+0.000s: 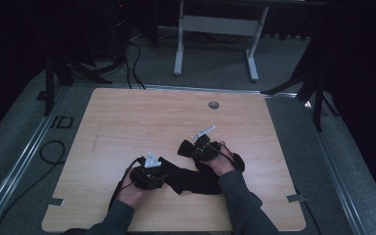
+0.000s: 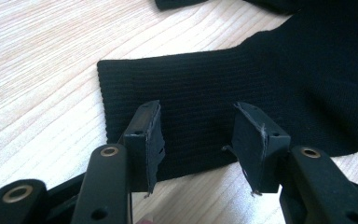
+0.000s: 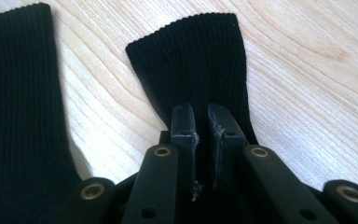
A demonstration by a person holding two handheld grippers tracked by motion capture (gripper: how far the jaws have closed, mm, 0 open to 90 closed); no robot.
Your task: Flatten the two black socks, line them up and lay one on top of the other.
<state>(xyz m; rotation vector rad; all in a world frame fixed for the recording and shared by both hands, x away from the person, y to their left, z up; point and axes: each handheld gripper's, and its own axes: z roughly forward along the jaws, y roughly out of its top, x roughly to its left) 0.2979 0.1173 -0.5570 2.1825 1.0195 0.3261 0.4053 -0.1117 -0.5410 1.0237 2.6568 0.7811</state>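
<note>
Two black ribbed socks [image 1: 191, 178] lie bunched together on the wooden table [image 1: 142, 117], between the person's two hands. My left gripper [image 1: 163, 174] is open; in the left gripper view its pads [image 2: 150, 135] straddle the flat cuff of one sock [image 2: 205, 93] without pressing on it. My right gripper [image 1: 194, 149] is shut on the other sock [image 3: 191, 60]: in the right gripper view the fabric narrows into the thin gap between its pads [image 3: 183, 122]. The first sock's leg [image 3: 18, 102] lies alongside it to the left.
A round grey grommet [image 1: 214, 105] sits in the tabletop near its far edge. Behind the table stands a white desk frame [image 1: 178, 49]. Cables [image 1: 54, 152] trail over the grey floor on the left. Dark stands flank both far corners.
</note>
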